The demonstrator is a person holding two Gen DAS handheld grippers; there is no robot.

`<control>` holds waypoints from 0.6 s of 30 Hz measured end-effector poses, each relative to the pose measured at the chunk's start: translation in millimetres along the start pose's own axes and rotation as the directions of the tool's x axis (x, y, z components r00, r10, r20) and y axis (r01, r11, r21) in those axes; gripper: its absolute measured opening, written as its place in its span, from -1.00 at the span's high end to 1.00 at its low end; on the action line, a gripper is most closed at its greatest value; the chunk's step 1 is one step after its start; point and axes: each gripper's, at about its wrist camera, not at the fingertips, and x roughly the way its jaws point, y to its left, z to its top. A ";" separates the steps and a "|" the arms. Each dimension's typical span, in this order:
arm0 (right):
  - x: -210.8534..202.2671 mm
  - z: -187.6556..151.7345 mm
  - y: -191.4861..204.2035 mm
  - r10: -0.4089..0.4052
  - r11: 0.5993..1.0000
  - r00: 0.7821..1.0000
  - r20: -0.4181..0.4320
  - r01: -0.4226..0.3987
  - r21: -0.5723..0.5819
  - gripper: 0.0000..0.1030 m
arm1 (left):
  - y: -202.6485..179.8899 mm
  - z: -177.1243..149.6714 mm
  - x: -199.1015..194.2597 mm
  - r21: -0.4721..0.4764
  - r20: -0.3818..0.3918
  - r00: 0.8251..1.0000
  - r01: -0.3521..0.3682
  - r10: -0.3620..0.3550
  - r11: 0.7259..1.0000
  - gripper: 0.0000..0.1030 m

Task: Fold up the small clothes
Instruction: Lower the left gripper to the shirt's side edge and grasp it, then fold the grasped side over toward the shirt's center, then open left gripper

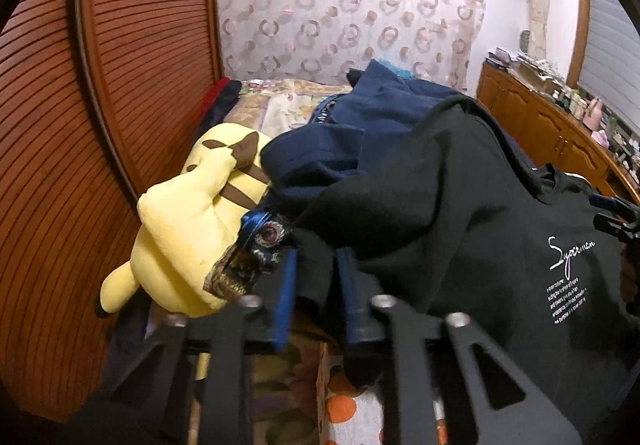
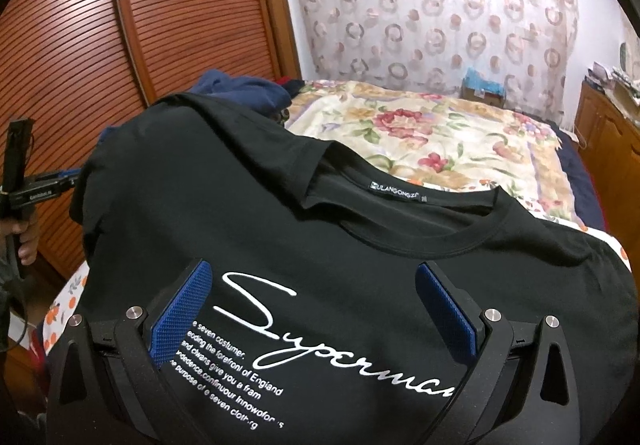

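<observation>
On the bed's near edge [image 2: 600,241], black T-shirt [image 2: 360,245] lies spread. My left gripper [image 1: 316,269] pinches its sleeve edge; my right gripper [image 2: 316,309] hovers jaws wide over the chest print.

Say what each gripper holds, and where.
Left gripper pinches the black T-shirt at a bunched edge, likely a sleeve. Right gripper is open, holding nothing.

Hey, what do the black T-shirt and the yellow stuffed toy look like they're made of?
Black T-shirt: looks like matte cotton-type knit, going by its soft folds, ribbed collar and flat white print. Yellow stuffed toy: seems a short-pile plush, fuzzy and puffy, with stitched seams and brown patches.
</observation>
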 end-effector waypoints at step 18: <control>-30.8 -5.6 -9.8 -0.015 1.000 0.997 0.077 0.014 0.016 -1.00 | -84.7 50.9 -90.6 0.117 0.184 0.964 0.174 -0.194 0.978 1.00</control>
